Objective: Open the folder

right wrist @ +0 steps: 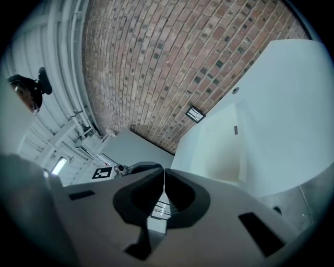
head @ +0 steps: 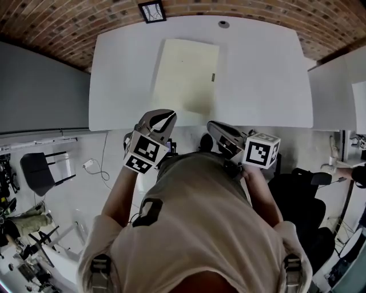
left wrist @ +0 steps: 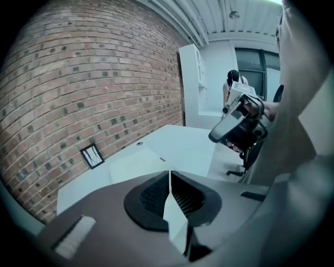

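Note:
A closed cream folder [head: 186, 74] lies flat in the middle of the white table [head: 263, 74], with a small dark clasp [head: 213, 76] on its right edge. My left gripper [head: 163, 117] hovers at the table's near edge, just short of the folder's near left corner, shut and empty. To its right, my right gripper [head: 214, 127] is also shut with nothing in it, short of the table edge. In the left gripper view the jaws [left wrist: 169, 174] meet, and the folder [left wrist: 135, 161] lies beyond them. In the right gripper view the jaws [right wrist: 164, 174] touch, with the folder [right wrist: 219, 146] to their right.
A brick wall with a small framed plate [head: 152, 11] runs behind the table. There is a round cable hole [head: 223, 24] at the table's far edge. A second white table [head: 337, 91] stands to the right, a black chair [head: 43, 169] at the left and an office chair [head: 303, 206] at the right.

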